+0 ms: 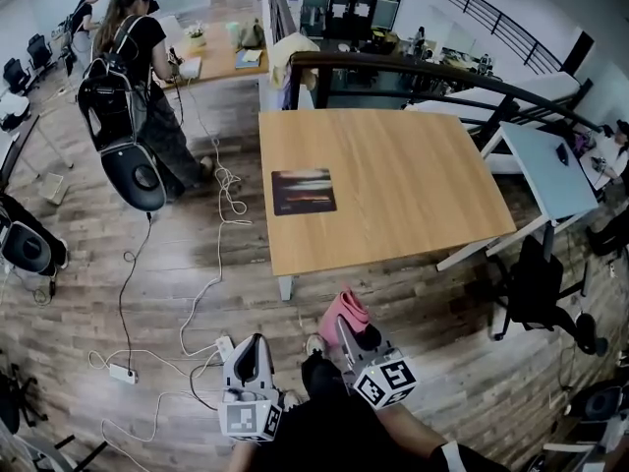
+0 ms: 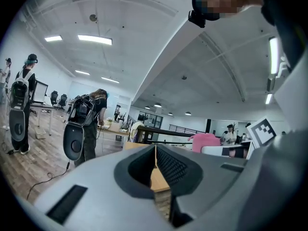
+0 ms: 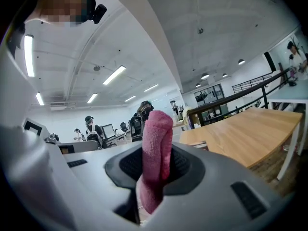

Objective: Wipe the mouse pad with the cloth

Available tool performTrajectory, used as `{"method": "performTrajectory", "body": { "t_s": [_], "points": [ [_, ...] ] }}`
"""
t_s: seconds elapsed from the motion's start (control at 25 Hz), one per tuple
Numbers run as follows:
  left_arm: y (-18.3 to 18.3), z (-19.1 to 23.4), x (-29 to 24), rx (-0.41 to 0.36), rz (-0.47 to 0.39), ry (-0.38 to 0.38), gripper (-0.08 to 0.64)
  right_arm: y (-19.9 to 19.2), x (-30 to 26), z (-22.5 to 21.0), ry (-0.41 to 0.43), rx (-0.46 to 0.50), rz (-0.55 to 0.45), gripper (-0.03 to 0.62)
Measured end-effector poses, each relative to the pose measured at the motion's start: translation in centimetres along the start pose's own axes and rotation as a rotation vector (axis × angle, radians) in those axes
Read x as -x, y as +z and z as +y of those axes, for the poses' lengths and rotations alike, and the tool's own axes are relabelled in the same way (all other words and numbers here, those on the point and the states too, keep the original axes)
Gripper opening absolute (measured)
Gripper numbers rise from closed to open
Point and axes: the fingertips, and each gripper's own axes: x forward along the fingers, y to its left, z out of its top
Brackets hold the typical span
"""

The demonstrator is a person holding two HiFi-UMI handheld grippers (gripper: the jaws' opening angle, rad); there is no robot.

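Holding the one pink cloth point(image 3: 155, 153) upright, the right gripper point(image 1: 354, 338) has its jaws clamped on the fold; the left gripper point(image 1: 252, 352) has its jaws pressed together with nothing between them. Both hang over the floor point(image 1: 118, 264), short of the worktop's point(image 1: 413, 185) near edge. One dark mouse pad point(image 1: 304, 191) lies flat near the left edge, bare wood all round, widest to its right. Cables point(image 1: 227, 187) trail over the floor at left.

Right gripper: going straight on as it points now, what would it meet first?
Probably nothing near: the right gripper, shut on the cloth, aims just left of the table; depth is unclear.
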Motion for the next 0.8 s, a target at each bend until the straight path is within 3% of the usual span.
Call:
{"method": "performTrajectory", "body": {
  "t_s": [0.36, 0.8],
  "points": [
    [1.0, -0.6, -8.2, -0.01, 0.002, 0.066, 0.028, 2.6, -6.3, -5.2, 0.089, -0.003, 0.034, 0.094],
    [1.7, -1.4, -12.8, -0.018, 0.004, 0.127, 0.028, 4.4, -9.8, -9.9, 0.113, -0.015, 0.029, 0.094]
  ]
}}
